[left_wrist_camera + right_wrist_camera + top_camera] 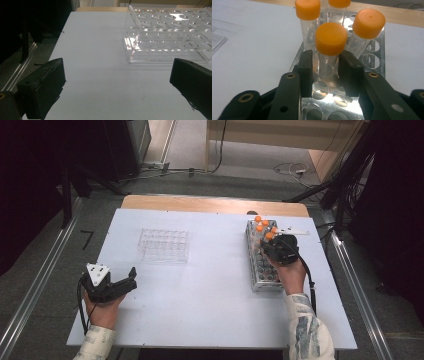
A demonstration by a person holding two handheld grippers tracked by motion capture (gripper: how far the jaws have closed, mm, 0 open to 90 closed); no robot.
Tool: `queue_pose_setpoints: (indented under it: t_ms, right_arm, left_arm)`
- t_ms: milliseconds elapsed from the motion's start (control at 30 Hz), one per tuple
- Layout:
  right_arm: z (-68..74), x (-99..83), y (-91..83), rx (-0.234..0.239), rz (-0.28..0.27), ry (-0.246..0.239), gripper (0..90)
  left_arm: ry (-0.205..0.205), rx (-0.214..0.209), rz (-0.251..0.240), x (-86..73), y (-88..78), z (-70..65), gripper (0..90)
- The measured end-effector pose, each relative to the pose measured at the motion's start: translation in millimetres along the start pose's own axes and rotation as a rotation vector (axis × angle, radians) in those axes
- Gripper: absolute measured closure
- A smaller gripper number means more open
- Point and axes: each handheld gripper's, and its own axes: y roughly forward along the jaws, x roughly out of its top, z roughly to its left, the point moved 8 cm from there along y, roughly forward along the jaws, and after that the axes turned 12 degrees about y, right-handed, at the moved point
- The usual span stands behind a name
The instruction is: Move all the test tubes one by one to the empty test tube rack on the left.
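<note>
Right gripper view has the right gripper (327, 68) seemingly clamping an orange-capped tube (329, 47) in the metal rack (377, 53), three capped tubes (368, 31) crowding behind, while the left gripper (117, 85) gapes near the clear rack (170, 37).

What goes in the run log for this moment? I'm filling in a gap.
right gripper: jaws around nearest orange-capped tube in metal rack | left gripper: open, resting on table | clear rack: empty

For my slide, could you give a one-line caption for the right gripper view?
Right claw closes around an orange-capped tube standing in the metal rack.
</note>
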Motion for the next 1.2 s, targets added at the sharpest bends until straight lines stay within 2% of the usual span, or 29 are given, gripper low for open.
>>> queue_pose_setpoints:
  t_ms: [133, 333, 500, 567, 633, 667, 767, 967, 1033, 1067, 1200]
  right_arm:
    - [1.1, -0.1, 3.6, -0.018, 0.024, -0.007, 70.2]
    - [1.5, 2.1, 6.6, -0.023, 0.028, -0.004, 71.5]
    - [2.1, 4.4, 3.1, -0.016, 0.001, 0.004, 71.7]
    - [2.4, 6.3, 0.2, -0.012, -0.01, 0.003, 71.7]
    - [2.3, 8.8, -3.6, -0.002, -0.025, 0.007, 71.7]
    - [1.9, 10.1, -5.5, 0.004, -0.032, 0.008, 71.7]
    - [0.9, 13.2, -11.0, 0.015, -0.047, 0.015, 71.8]
    - [2.6, 16.1, -17.1, 0.03, -0.059, 0.007, 71.9]
    - [3.7, 17.1, -19.4, 0.034, -0.069, 0.001, 72.0]
    - [3.7, 17.5, -20.1, 0.037, -0.073, 0.0, 72.0]
    - [3.5, 19.2, -25.0, 0.046, -0.091, 0.003, 72.0]
  left_arm:
    - [0.002, -0.001, 0.0, 0.1, 0.0, -0.8, 0.5]
    - [0.01, -0.005, -0.003, 0.4, -0.1, -2.1, 0.5]
    - [-0.009, -0.028, 0.012, -0.8, 1.6, -2.6, 0.8]
    - [-0.02, -0.059, 0.025, -1.7, 2.6, -3.7, 2.5]
    - [-0.017, -0.062, 0.025, -1.6, 2.7, -4.2, 2.5]
    - [-0.002, -0.057, 0.026, -0.9, 2.9, -5.1, 2.5]
    - [-0.003, -0.063, 0.022, 1.0, 2.5, -6.2, 2.5]
    - [-0.019, -0.08, 0.005, 12.6, 2.8, -9.1, 2.6]
    - [-0.017, -0.107, 0.002, 20.7, 5.3, -13.1, 5.4]
    - [-0.017, -0.107, 0.002, 20.7, 5.3, -13.1, 5.6]
    - [0.02, -0.145, -0.004, 34.5, 9.8, -23.6, 6.6]
